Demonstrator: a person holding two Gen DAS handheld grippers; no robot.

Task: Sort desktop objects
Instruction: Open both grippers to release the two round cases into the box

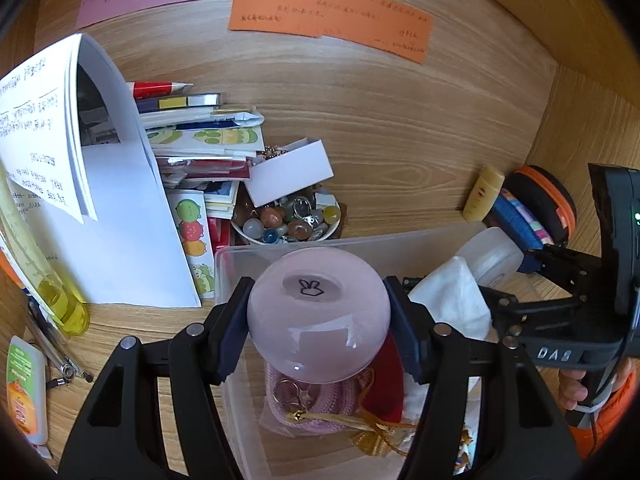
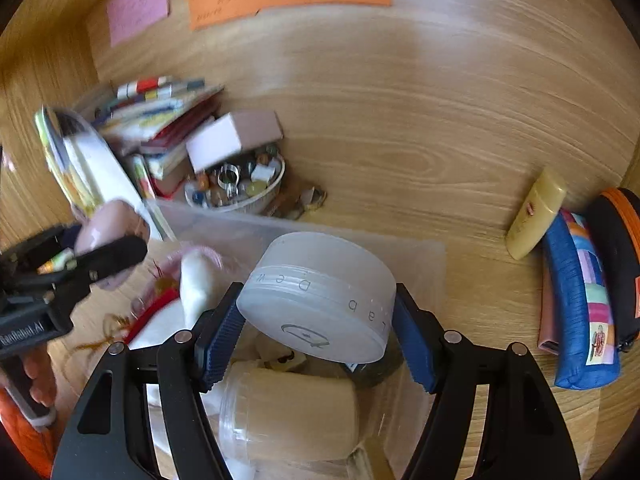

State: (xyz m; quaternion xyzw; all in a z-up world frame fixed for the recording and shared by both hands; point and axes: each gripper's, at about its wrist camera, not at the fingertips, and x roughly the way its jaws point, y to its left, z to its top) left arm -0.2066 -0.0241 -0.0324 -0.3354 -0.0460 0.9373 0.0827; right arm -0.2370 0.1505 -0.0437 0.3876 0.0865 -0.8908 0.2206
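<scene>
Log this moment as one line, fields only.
left tool: shut on pink jar | right tool: shut on white jar | both above: clear bin | bin holds: cloth, red pouch, trinkets

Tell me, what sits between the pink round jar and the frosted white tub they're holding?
In the left wrist view, a crumpled white cloth in the clear bin lies between the pink jar and the white tub.

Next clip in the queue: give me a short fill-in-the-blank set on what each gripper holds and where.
1. The left gripper is shut on a round ____ jar.
2. The right gripper grips a frosted white tub that sits ____ between the pads.
3. Both held things hang above the clear plastic ____.
4. The small bowl beyond it holds ____.

Missing words: pink; tilted; bin; marbles
</scene>
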